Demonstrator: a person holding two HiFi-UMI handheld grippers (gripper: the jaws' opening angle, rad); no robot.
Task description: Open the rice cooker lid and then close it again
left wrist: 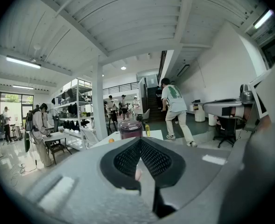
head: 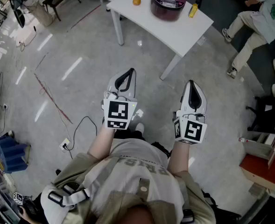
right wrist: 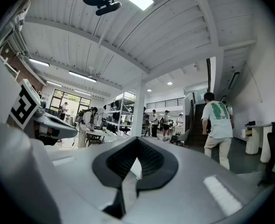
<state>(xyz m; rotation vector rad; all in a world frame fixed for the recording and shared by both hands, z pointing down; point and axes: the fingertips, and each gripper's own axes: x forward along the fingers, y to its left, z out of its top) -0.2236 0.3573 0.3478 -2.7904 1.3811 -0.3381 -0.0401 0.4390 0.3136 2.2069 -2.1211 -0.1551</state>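
Note:
A dark purple rice cooker (head: 167, 3) with its lid down stands on a white table (head: 184, 31) at the far top of the head view; in the left gripper view the rice cooker (left wrist: 130, 129) shows small and far ahead. My left gripper (head: 130, 72) is shut and empty, held over the floor well short of the table. My right gripper (head: 191, 83) is also shut with nothing in it, beside the left one and just as far from the table. The left gripper (left wrist: 140, 141) and the right gripper (right wrist: 137, 141) each show jaws pressed together.
An orange (head: 136, 1) and a yellow bottle (head: 193, 10) lie on the table beside the cooker. A person (head: 254, 22) stands right of the table. A cable (head: 79, 129) runs across the floor at left; a blue crate (head: 9, 153) and a red box (head: 263, 169) sit at the sides.

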